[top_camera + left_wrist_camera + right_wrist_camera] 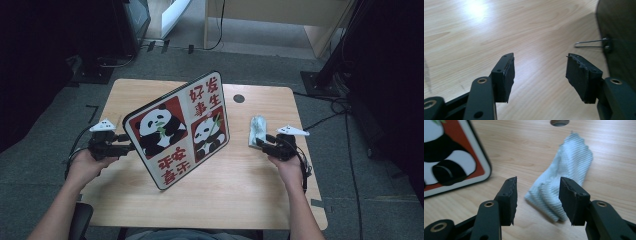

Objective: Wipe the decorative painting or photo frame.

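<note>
- Stage of work, judged from the layout: the panda board (177,129) stands tilted on the wooden table (240,200), propped from behind, and the folded pale cloth (257,131) lies flat to its right, apart from it. A wipe of the board seems intended; the cloth is not yet picked up, so the lift and any wiping are left to do.
- Right gripper (264,142): the jaws stand released, parted either side of the cloth's near end, and the pads do not press on it.
- Left gripper (126,144): the jaws are spread wide with nothing between them, just beside the board's left edge.
- High view: gives the printed face with two pandas and red characters, both hands, and the round hole (239,98) in the tabletop.
- Left gripper view: gives the board's dark back (621,32) and a thin wire stand (590,44) hinged to it, which the high view hides.
- Right gripper view: gives the cloth's (564,187) ribbed weave and folds, with the board's lower corner (451,162) near it on the table.
</note>
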